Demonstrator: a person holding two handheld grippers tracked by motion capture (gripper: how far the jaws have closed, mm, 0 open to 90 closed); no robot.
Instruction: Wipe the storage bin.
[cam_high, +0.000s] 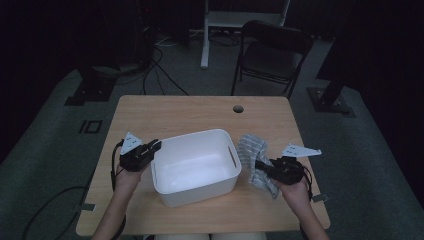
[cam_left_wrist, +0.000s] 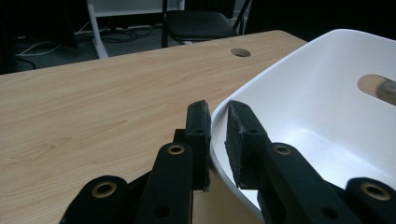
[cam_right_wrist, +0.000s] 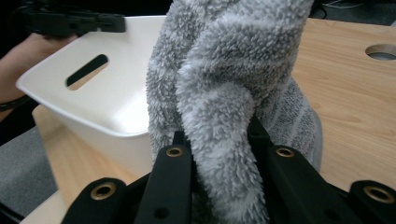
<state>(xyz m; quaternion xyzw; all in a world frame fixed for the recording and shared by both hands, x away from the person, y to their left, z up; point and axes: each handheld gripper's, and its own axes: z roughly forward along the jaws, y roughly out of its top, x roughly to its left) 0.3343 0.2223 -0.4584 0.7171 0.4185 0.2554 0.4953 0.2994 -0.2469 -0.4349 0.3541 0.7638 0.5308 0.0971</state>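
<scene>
A white plastic bin (cam_high: 196, 165) stands in the middle of the wooden table (cam_high: 180, 112), with a slot handle in each end wall. My left gripper (cam_high: 154, 146) is shut on the bin's left rim (cam_left_wrist: 224, 114), one pad outside the wall and one inside. A fluffy grey striped cloth (cam_high: 256, 162) hangs to the right of the bin, lifted partly off the table. My right gripper (cam_high: 261, 165) is shut on the cloth (cam_right_wrist: 224, 93), whose pile bulges up between the jaws and hides the pads.
A round cable hole (cam_high: 238, 108) sits near the table's far edge. Beyond the table stand a black folding chair (cam_high: 272, 55) and a white stand leg (cam_high: 205, 40). Cables lie on the dark floor at the far left.
</scene>
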